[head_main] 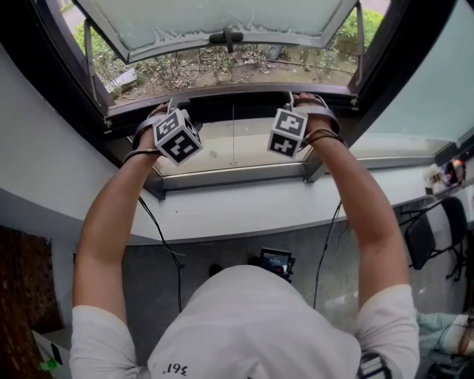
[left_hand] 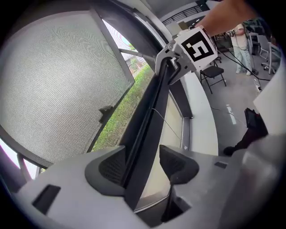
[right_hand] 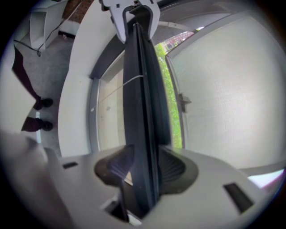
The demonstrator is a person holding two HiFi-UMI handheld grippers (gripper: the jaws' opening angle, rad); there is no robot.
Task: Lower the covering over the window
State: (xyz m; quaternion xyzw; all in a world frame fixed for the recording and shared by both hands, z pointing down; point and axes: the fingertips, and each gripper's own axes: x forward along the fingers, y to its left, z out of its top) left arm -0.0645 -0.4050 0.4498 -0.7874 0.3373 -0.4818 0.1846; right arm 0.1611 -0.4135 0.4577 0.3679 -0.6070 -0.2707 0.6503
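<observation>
A long dark rail of the window covering runs across the window opening, and a thin cord hangs from its middle. My left gripper is at the rail's left part. In the left gripper view the rail passes between the jaws of the left gripper: one pad touches it and a gap shows at the other. My right gripper is at the rail's right part. In the right gripper view both pads of the right gripper press on the rail.
The window sash is swung outward above shrubs, its handle at the lower edge. A white sill lies below the frame. On the floor are a dark chair, cables and a small device. Another person stands behind.
</observation>
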